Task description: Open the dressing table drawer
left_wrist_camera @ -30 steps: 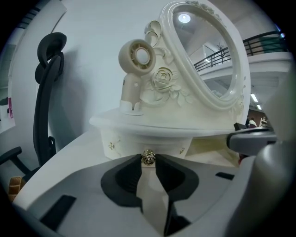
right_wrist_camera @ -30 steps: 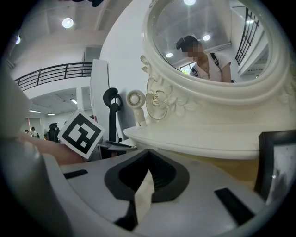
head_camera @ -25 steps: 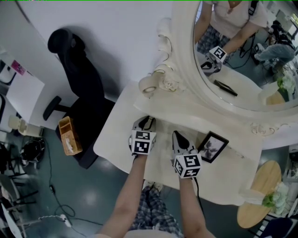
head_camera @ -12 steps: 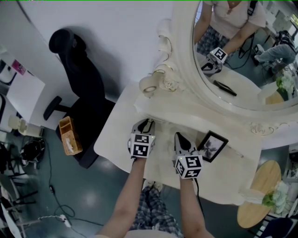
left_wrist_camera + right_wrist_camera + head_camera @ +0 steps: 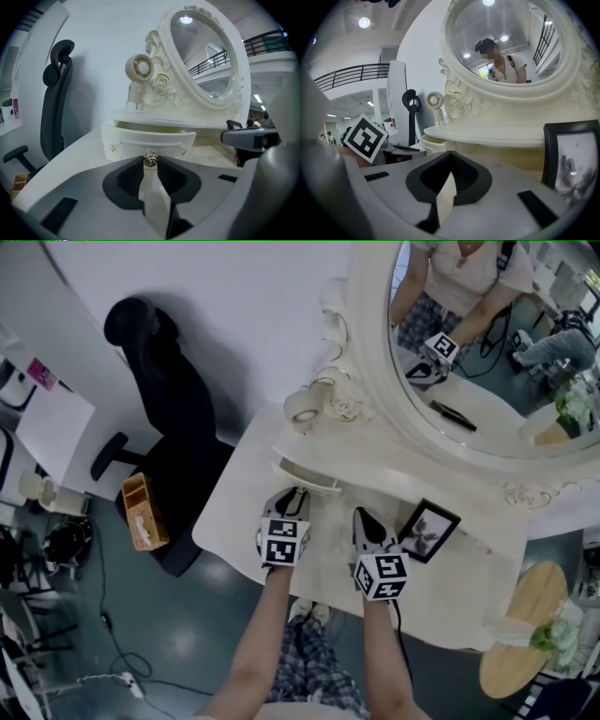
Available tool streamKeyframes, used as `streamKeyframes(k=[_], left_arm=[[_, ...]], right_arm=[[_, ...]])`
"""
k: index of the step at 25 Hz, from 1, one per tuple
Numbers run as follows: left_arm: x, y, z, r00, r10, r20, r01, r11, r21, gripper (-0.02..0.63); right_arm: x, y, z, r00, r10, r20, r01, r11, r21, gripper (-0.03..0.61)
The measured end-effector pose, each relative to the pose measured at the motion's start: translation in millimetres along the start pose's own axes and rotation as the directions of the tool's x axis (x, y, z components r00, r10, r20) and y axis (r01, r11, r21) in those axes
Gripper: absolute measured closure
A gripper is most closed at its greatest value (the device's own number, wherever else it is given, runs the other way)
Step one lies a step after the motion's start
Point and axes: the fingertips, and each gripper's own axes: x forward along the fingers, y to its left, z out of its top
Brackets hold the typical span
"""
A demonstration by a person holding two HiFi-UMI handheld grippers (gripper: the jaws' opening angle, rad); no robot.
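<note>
1. We see the left tool [image 5: 150, 162] clamped almost closed on the small gold knob [image 5: 150, 160] of the drawer [image 5: 149, 142].
2. The drawer stands partly out from under the shelf below the mirror [image 5: 487, 352], at the far left of the worktop [image 5: 232, 517].
3. The right tool [image 5: 450, 159] has its jaws together and empty. It sits right of the left tool, just left of the picture frame [image 5: 428, 533].

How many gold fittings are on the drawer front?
3: a knob in the left claw, a left stud and a right stud near the drawer's ends.
</note>
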Motion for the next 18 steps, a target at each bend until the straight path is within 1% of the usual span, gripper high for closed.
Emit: streamKeyframes(k=[8,18], left_arm=[[-14,-2,-11,1.000,-0.008,-0.007,0.008,1.000,0.003,0.505],[-23,-6,-18,1.000,-0.020,-0.010,0.021,0.999,0.028,0.505]], right_arm=[[-7,5,0,1.000,-0.001,0.005,0.001,1.000,0.003,0.565],[-12,7,0,1.000,-0.007,0.008,0.007,1.000,0.009,0.565]])
